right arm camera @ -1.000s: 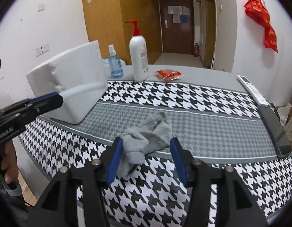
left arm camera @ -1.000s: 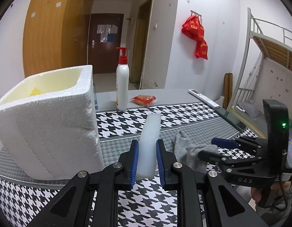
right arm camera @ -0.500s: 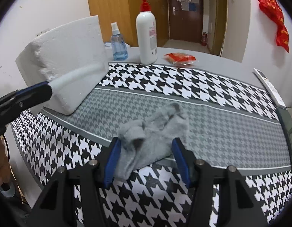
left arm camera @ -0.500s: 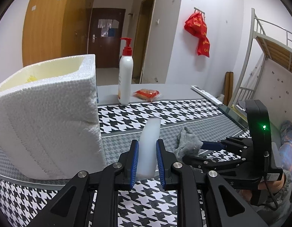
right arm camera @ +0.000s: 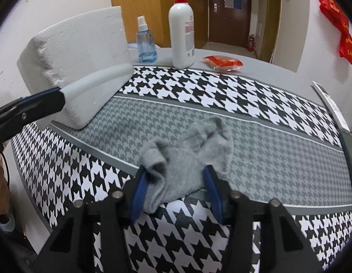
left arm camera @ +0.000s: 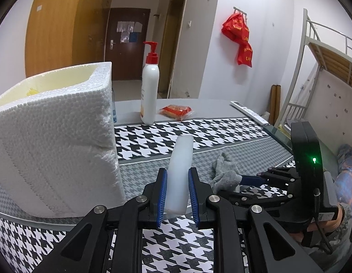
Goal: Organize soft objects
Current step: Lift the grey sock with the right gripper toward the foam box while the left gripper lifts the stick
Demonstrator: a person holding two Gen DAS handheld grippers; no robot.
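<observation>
Right gripper (right arm camera: 176, 190), jaws just closing, straddles a crumpled grey sock (right arm camera: 187, 157) beside the foam box (left arm camera: 55, 141); left gripper (left arm camera: 177, 195) pinches a smooth white bar (left arm camera: 179, 170).

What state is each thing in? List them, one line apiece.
left gripper: shut on the white foam strip, held off the table.
right gripper: jaws just closing around the grey sock, pads at its edges.
grey sock: crumpled, lying on the cloth.
foam box: open-topped, upright.
pump bottle: upright, capped.
spray bottle: upright.
red packet: lying flat.
</observation>
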